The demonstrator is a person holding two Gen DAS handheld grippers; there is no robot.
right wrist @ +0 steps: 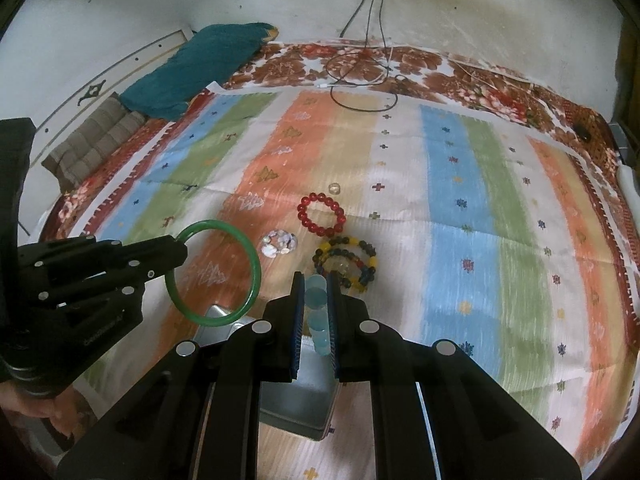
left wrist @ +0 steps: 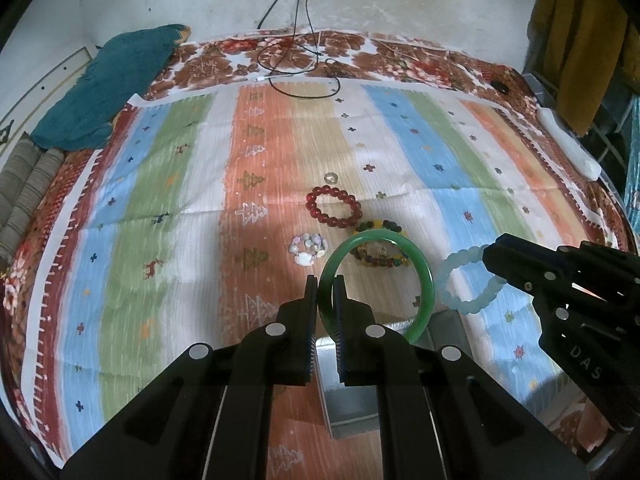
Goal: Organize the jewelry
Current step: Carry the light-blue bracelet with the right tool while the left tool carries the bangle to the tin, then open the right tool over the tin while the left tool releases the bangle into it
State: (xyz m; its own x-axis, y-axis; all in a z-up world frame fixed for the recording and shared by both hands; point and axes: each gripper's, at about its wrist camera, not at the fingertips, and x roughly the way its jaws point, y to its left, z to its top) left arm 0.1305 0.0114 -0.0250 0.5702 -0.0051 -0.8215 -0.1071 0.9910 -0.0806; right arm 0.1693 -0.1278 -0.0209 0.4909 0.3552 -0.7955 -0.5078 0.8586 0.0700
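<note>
My left gripper (left wrist: 325,282) is shut on the rim of a green bangle (left wrist: 425,276), which stands upright above a grey metal box (left wrist: 352,400). My right gripper (right wrist: 315,278) is shut on a pale blue bead bracelet (right wrist: 316,298), which hangs over the same box (right wrist: 296,396). Each wrist view shows the other tool: the right gripper (left wrist: 491,256) with the blue bracelet (left wrist: 452,280), and the left gripper (right wrist: 181,249) with the bangle (right wrist: 253,276). On the striped cloth lie a red bead bracelet (right wrist: 320,214), a multicoloured bead bracelet (right wrist: 348,260), a shell bracelet (right wrist: 278,244) and a small clear ring (right wrist: 334,189).
The striped cloth (left wrist: 160,200) covers a bed against a white wall. A teal blanket (left wrist: 116,80) and a striped pillow (left wrist: 24,192) lie at the far left. Black cables (left wrist: 304,60) trail down from the wall. A hand (right wrist: 36,408) holds the left tool.
</note>
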